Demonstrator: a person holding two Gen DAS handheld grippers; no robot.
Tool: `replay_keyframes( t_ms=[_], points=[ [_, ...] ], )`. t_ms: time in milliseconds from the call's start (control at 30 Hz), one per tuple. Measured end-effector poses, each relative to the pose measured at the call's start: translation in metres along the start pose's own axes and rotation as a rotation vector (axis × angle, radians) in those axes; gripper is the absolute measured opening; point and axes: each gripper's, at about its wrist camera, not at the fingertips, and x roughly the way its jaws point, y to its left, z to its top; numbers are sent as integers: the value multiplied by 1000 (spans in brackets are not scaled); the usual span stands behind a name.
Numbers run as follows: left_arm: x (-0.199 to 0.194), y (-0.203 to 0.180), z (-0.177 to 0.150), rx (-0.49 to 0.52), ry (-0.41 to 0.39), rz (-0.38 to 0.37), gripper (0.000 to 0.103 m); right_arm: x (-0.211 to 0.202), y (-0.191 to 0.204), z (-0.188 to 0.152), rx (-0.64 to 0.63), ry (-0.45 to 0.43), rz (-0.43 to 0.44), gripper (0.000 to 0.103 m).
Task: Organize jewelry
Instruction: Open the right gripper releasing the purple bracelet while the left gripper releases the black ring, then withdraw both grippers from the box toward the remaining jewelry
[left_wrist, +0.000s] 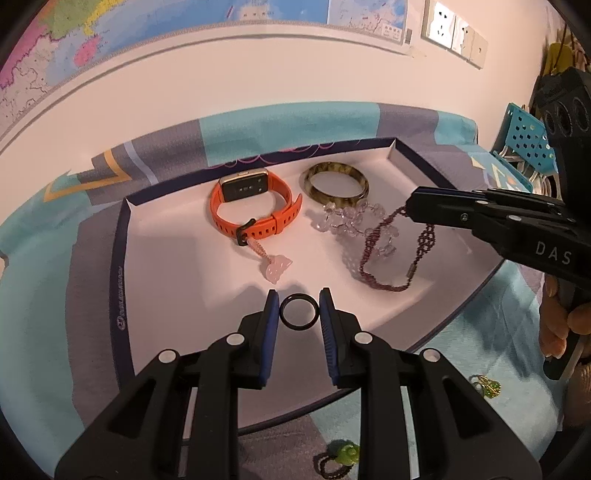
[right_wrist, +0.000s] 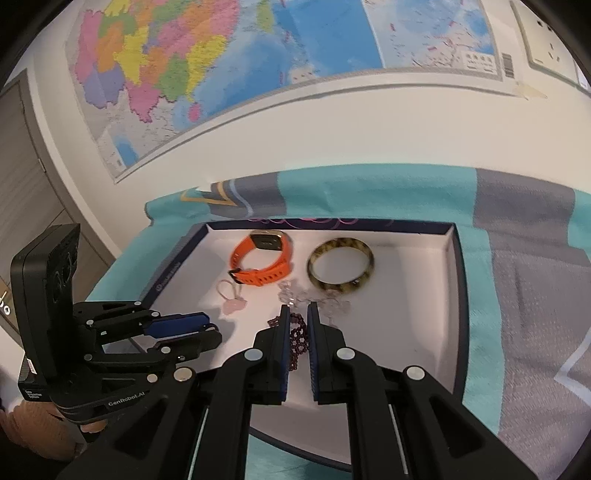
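Note:
A white tray with a dark blue rim (left_wrist: 122, 236) (right_wrist: 458, 280) holds an orange watch (left_wrist: 251, 206) (right_wrist: 264, 258), a mottled bangle (left_wrist: 338, 182) (right_wrist: 340, 267), a clear crystal bracelet (left_wrist: 347, 221) (right_wrist: 314, 297), a pink charm (left_wrist: 275, 267) (right_wrist: 232, 304) and a dark purple beaded bracelet (left_wrist: 384, 254) (right_wrist: 297, 339). My left gripper (left_wrist: 298, 308) (right_wrist: 199, 325) is shut on a black ring (left_wrist: 298, 313) just above the tray floor. My right gripper (right_wrist: 296, 319) (left_wrist: 410, 206) is shut on the purple bracelet, lifting one end.
A green-stone beaded ring (left_wrist: 338, 456) and a green and gold piece (left_wrist: 485, 386) lie on the patterned cloth (left_wrist: 44, 280) in front of the tray. A perforated blue rack (left_wrist: 526, 142) stands at the right. A map covers the wall behind.

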Motion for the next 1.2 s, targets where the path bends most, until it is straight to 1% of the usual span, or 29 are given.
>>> replay_keyframes(
  t_ms=[300,367,433,467,567,733,800,867,933,1067,1200],
  points=[
    [10,1,2,-4,16,7,23,6,-8,-4,17,24,-23,8],
    [11,1,4,-9,16,7,23,7,-8,-5,19,28,-27,10],
    [11,1,4,-11,11,23,23,8,-9,-5,22,33,-32,10],
    [11,2,4,-12,9,30,24,8,-9,-6,25,34,-33,11],
    [9,3,3,-23,-2,36,31,8,-10,-6,28,36,-38,11],
    [-5,4,2,-21,-36,45,38,8,-10,-7,28,40,-43,11],
    [-13,2,1,-17,-56,45,42,6,-10,-7,27,35,-46,13],
    [-21,0,0,-8,-74,50,45,2,-8,-8,21,30,-48,18],
    [-31,-3,-4,3,-97,52,47,-6,-4,-8,3,17,-46,22],
    [-48,-6,-12,8,-131,50,51,-26,8,-15,-52,6,-26,24],
    [-65,-4,-26,0,-153,38,54,-44,20,-29,-113,12,-11,24]
  ],
)
